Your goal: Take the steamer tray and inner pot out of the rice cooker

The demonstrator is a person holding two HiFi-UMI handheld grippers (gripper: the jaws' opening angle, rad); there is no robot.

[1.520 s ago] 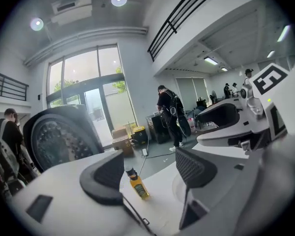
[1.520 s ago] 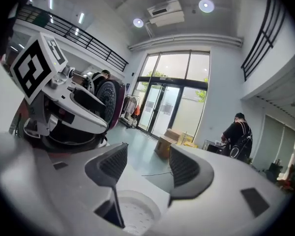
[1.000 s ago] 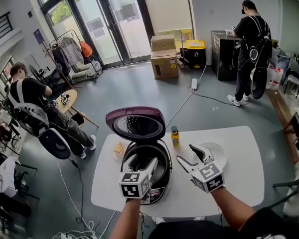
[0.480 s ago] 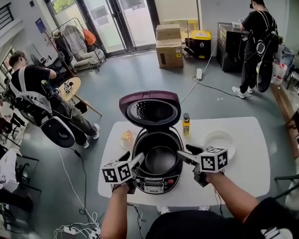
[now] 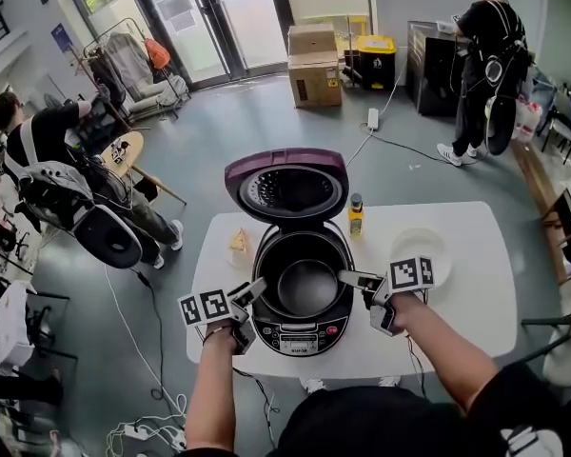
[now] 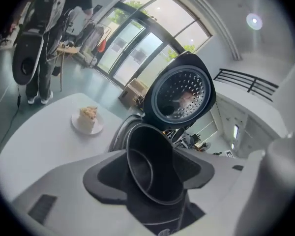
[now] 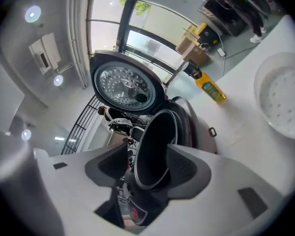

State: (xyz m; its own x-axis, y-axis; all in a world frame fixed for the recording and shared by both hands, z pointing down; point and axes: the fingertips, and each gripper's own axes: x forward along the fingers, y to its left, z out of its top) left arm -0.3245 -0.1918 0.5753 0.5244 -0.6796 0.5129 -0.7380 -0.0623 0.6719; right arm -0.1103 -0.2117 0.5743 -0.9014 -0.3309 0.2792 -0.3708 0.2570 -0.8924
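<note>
A person works two hand-held grippers at an open rice cooker [image 5: 305, 329] on a white desk [image 5: 466, 303]. Its maroon lid [image 5: 287, 187] is tipped back to show the perforated inner plate. The dark inner pot [image 5: 306, 286] sits in the cooker. The white, hole-dotted steamer tray [image 5: 419, 248] lies on the desk to the cooker's right, apart from it. The left gripper [image 5: 252, 291] is at the cooker's left rim; its jaws stand spread and have just been closing a little, with the pot's rim in the gap but no pad pressing on it. The right gripper [image 5: 347, 278] is at the right rim, its jaws likewise spread around the pot's edge and pinching nothing. Each gripper carries a cube with black-and-white square markers. A yellow bottle [image 5: 357, 219] stands behind the cooker's right side, its label too small to read. A saucer with a slice of cake [image 5: 239, 246] sits to the left. On the grey floor beyond are stacked cardboard boxes [image 5: 314, 55], a seated person [image 5: 38, 150] at left and a standing person [image 5: 485, 55] at upper right. The print on the boxes is not legible.
</note>
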